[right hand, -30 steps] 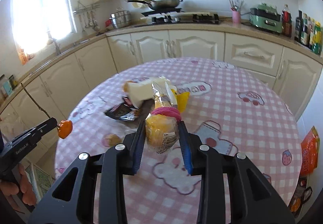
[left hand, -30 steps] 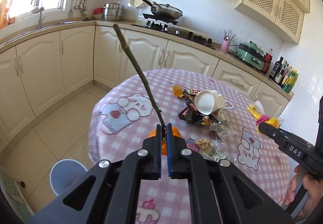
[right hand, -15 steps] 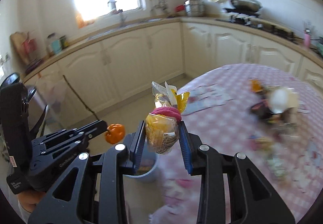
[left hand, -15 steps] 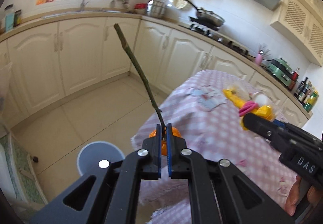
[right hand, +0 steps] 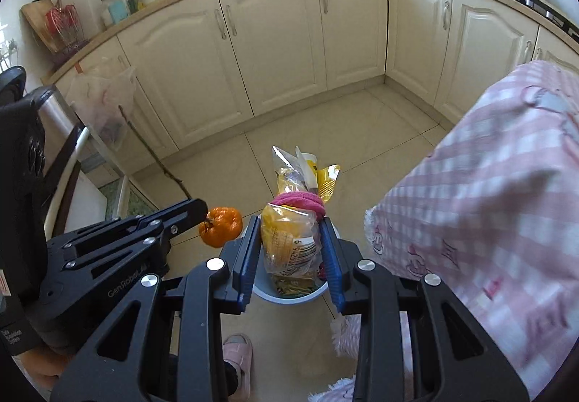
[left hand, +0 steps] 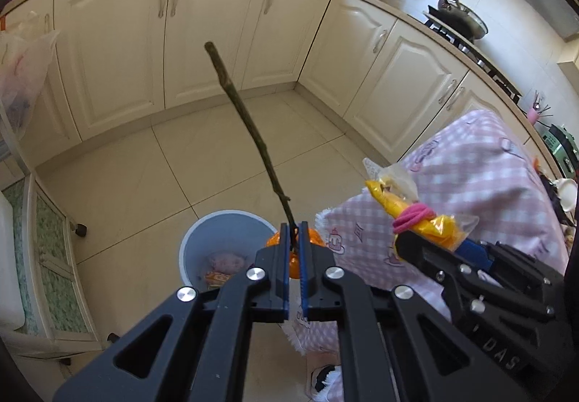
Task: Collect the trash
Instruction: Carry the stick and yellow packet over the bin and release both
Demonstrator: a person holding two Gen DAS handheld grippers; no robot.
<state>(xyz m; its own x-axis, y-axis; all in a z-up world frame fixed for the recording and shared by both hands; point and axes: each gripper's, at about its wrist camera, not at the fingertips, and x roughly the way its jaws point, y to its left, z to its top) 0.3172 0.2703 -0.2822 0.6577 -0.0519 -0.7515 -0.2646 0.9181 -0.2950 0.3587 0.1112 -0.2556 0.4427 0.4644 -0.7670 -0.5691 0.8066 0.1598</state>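
Observation:
My left gripper (left hand: pixel 296 233) is shut on a thin brown twig (left hand: pixel 249 127) with a small orange fruit (left hand: pixel 314 239) hanging at its lower end. It hovers just above the rim of a pale blue trash bin (left hand: pixel 224 217) on the floor, which holds some wrappers. My right gripper (right hand: pixel 291 246) is shut on a crumpled yellow and clear snack bag (right hand: pixel 289 239) tied with a pink hair band (right hand: pixel 300 201), directly over the bin (right hand: pixel 286 295). In the right wrist view the left gripper (right hand: pixel 197 206) and the fruit (right hand: pixel 220 226) hang just to the left of the bag.
The table with its pink checked cloth (left hand: pixel 488 185) stands right of the bin, its fringe hanging close by. Cream cabinets (right hand: pixel 282 40) line the far walls. A wheeled rack (left hand: pixel 47 257) and a hanging plastic bag (left hand: pixel 21 76) are at left. A person's slippered foot (right hand: pixel 237 347) is near the bin.
Both grippers have swung left off the table and sunk toward the floor, ending over the bin. Each keeps its hold on the twig and the bag.

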